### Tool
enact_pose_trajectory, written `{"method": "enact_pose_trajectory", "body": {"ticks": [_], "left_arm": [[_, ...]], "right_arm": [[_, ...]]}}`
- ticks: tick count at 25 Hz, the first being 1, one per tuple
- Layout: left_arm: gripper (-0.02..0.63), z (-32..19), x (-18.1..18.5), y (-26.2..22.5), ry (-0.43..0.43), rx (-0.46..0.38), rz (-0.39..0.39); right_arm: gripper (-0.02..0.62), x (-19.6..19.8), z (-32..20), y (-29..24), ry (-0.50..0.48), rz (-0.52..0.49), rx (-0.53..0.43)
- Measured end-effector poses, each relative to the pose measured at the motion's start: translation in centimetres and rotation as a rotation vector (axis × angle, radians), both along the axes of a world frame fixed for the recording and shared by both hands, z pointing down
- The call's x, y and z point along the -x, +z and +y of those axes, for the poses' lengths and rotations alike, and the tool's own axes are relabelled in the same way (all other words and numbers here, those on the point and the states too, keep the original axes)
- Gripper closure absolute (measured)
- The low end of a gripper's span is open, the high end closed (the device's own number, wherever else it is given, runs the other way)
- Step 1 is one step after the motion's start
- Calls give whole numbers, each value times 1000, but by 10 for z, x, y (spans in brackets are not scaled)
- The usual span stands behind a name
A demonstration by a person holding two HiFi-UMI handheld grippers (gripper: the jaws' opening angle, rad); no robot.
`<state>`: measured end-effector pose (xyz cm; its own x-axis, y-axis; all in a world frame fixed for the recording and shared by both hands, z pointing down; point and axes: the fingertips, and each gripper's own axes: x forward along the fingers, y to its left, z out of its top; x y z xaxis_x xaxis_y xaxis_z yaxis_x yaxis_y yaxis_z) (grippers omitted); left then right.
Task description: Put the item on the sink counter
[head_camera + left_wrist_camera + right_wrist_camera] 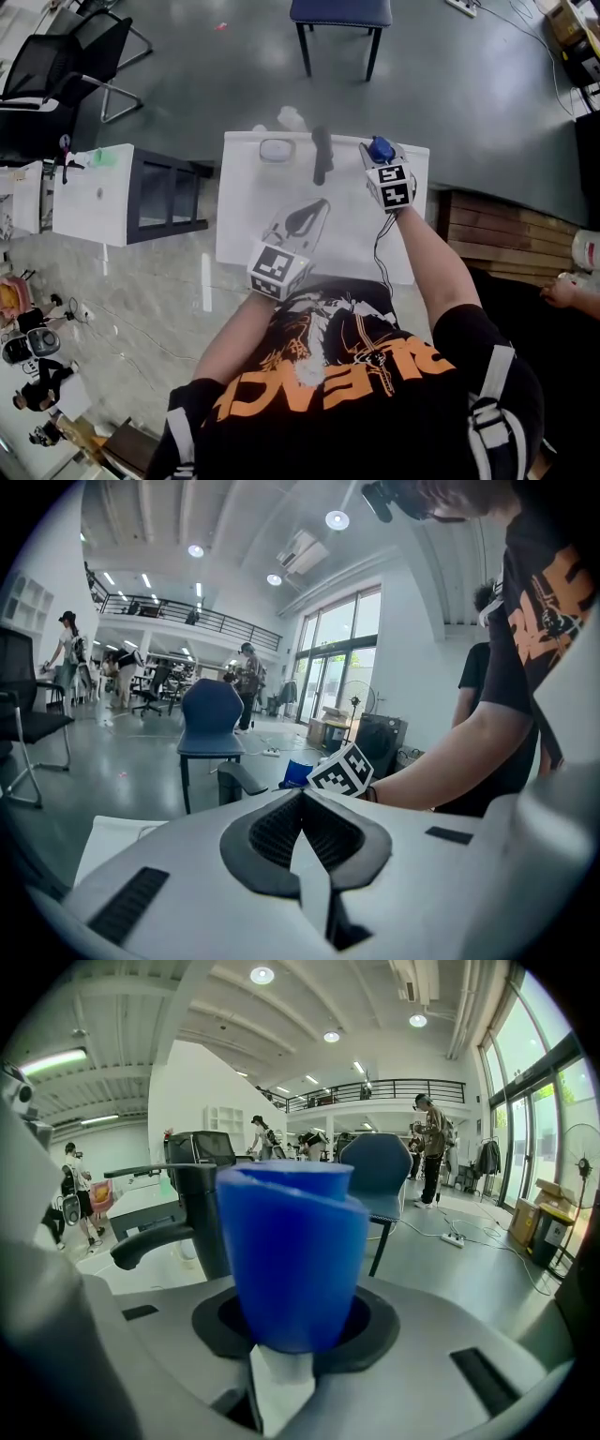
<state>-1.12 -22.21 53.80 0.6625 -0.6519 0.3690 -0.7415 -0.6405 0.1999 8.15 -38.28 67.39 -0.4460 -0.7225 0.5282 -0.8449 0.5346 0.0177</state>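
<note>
Blue cup (291,1251) is held tight in the right tool (292,1330), over the white tabletop's (246,225) far edge.
Let go here, it may tip off that edge; the left tool (302,810) is closed, empty.

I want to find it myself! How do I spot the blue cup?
Find the white sink counter in front of the person. Near its far right corner, beside the black faucet, the right tool grips the blue cup. Nothing else at the counter is blue.
</note>
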Motion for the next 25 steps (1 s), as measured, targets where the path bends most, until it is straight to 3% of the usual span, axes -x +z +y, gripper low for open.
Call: {"method": "enact_pose_trajectory", "body": {"ticks": [11, 16, 25], "left_arm": [[591, 2, -4, 5, 7, 17, 12], [591, 1, -4, 3, -6, 25, 20], [591, 1, -2, -2, 6, 5, 49]], "right_arm": [[437, -2, -1, -3, 6, -25, -24], [304, 1, -1, -6, -26, -49, -23], [279, 0, 4, -22, -27, -57, -53]]}}
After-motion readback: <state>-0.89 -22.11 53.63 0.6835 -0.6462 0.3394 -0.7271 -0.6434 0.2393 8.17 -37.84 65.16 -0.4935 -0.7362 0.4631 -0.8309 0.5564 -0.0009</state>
